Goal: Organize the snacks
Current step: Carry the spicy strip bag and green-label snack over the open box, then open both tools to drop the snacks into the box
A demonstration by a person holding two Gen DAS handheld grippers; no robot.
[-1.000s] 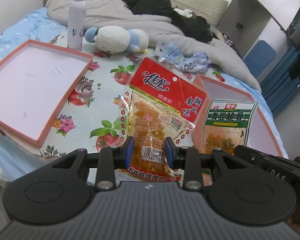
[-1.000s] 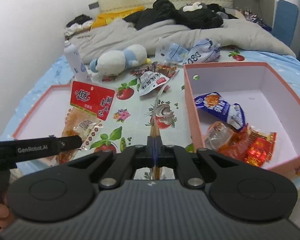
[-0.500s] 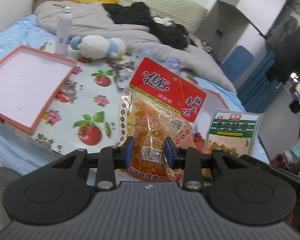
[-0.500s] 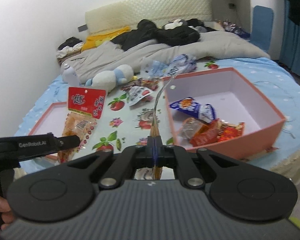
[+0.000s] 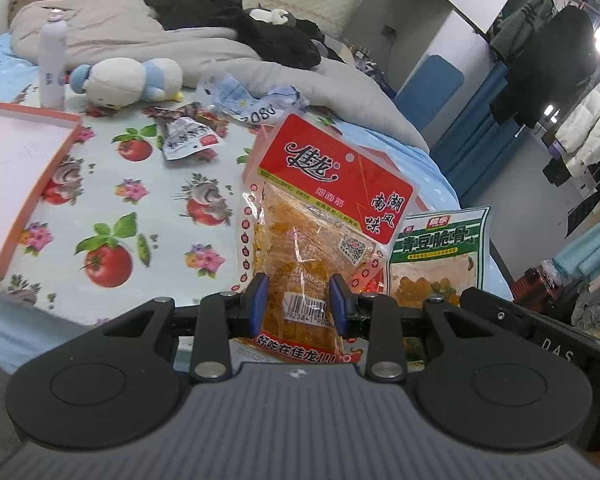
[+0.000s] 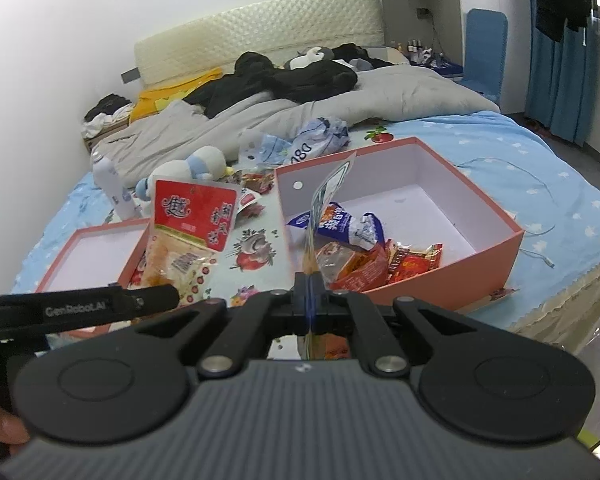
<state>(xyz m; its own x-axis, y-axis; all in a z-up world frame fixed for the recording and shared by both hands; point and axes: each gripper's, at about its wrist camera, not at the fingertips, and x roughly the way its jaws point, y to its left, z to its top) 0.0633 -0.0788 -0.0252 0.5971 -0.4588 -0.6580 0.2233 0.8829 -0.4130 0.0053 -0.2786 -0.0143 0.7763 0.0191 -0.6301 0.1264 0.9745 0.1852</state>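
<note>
My left hand-held gripper [image 5: 299,297] is clamped on the lower part of a red-topped snack bag [image 5: 320,216], holding it upright above the bed [image 5: 132,184]; my right hand-held gripper [image 6: 309,300] is pinched tight on the bottom edge of a green snack packet [image 5: 440,256], which I see edge-on in the right wrist view, raised just in front of the pink box [image 6: 480,248]; several wrapped snacks [image 6: 364,252] lie inside that box; the box lid [image 6: 84,252] rests to the left; more loose snacks [image 5: 188,136] sit near a plush toy [image 5: 128,80] and a white bottle [image 5: 52,64].
</note>
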